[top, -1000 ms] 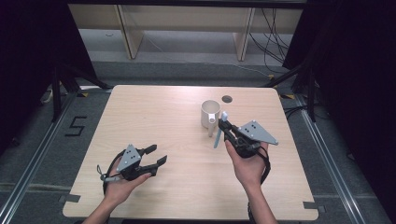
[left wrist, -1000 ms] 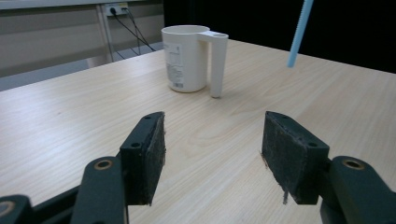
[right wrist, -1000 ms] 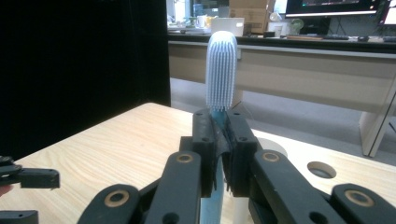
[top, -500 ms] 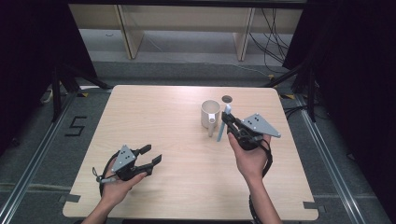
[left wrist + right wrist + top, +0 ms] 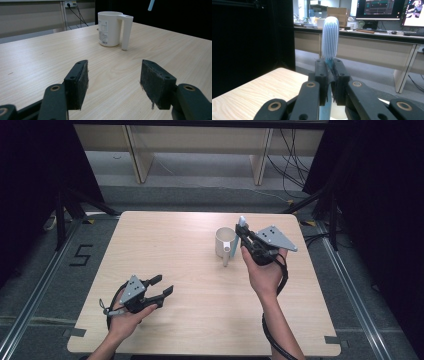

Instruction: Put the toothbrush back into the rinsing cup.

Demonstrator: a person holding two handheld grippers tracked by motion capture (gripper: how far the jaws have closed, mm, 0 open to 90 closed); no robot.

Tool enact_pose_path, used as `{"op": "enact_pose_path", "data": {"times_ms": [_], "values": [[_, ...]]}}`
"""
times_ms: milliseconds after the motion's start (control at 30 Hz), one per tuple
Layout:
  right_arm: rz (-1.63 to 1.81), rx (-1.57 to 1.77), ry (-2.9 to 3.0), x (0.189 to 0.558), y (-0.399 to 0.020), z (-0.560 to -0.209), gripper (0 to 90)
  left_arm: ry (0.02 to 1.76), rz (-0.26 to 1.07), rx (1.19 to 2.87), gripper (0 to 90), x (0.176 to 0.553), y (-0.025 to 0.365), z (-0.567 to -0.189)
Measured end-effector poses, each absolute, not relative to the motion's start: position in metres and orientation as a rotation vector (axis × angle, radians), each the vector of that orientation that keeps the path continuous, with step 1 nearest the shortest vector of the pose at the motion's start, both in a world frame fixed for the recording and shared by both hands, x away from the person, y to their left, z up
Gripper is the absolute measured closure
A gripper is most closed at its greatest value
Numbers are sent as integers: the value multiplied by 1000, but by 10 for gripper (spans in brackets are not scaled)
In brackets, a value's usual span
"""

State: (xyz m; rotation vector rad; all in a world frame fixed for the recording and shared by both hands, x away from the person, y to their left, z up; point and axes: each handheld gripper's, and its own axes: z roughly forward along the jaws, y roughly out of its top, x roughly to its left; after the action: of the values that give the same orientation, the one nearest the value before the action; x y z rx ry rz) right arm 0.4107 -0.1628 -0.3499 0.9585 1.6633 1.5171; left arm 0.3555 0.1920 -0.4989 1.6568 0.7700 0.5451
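Observation:
A white mug stands on the wooden table, right of centre, with its handle toward the near side. My right gripper hangs just right of the mug, shut on a light blue toothbrush. The bristle head sticks up above the jaws and the handle hangs down beside the mug. My left gripper rests open near the table's front left corner, nothing between its pads. It faces the mug, and the toothbrush's end hangs to that mug's upper right.
The table drops off to a grey floor with rails on both sides. Wooden shelving and cables stand beyond the far edge. Desks and monitors fill the room behind the right gripper's jaws.
My right gripper has carried the toothbrush away from the near edge, up to the right side of the mug. The left gripper has barely shifted.

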Motion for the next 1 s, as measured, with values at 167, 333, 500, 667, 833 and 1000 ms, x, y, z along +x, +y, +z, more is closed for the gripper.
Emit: {"op": "enact_pose_path", "data": {"times_ms": [167,333,500,667,833,1000], "values": [[1516,978,1662,421,-156,-349,850,757,540,1643,392,356,190,-499],[1508,975,1665,431,-154,-352,849,769,540,1657,393,356,191,-499],[1519,969,1644,438,-152,-355,850,767,539,1655,394,356,191,-499],[1500,997,1650,445,-150,-358,849,762,534,1660,396,356,190,-499],[1496,986,1655,451,-149,-363,849,760,531,1664,398,356,189,-499],[1484,1005,1661,454,-146,-368,849,759,533,1668,401,356,191,-499]]}}
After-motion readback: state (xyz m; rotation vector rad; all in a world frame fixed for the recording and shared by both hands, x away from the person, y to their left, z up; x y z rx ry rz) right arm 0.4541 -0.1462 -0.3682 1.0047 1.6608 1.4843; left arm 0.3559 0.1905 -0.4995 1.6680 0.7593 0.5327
